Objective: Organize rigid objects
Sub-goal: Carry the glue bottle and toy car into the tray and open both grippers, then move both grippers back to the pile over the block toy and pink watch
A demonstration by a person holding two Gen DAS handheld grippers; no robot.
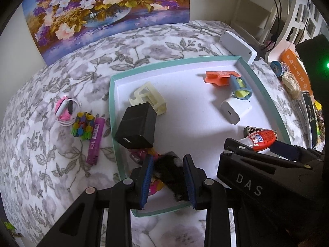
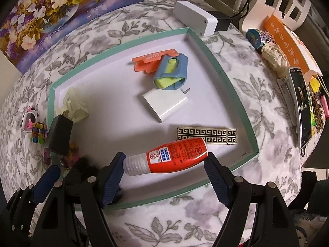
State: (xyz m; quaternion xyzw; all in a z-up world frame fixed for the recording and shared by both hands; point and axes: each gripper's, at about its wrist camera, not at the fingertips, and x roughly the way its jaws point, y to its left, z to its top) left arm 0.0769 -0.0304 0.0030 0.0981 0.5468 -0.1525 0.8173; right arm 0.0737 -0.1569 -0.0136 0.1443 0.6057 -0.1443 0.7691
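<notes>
Floral bedding carries your teal tray [image 2: 242, 111]. Right tongs [image 2: 165, 169] straddle the red bottle [image 2: 174, 155] inside the tray's near edge, spread apart; squeeze off-centre and it rolls. Left tongs [image 1: 168, 182], also apart, frame a dark fuzzy thing [image 1: 170, 168].

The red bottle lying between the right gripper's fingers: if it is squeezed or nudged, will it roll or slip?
Probably both. The red bottle lies on its side on the tray, and its rounded body could roll. Its glossy label looks slick, so the right gripper, whose jaws stand open at its two ends, may slide. It looks like rigid plastic, likely light.
</notes>
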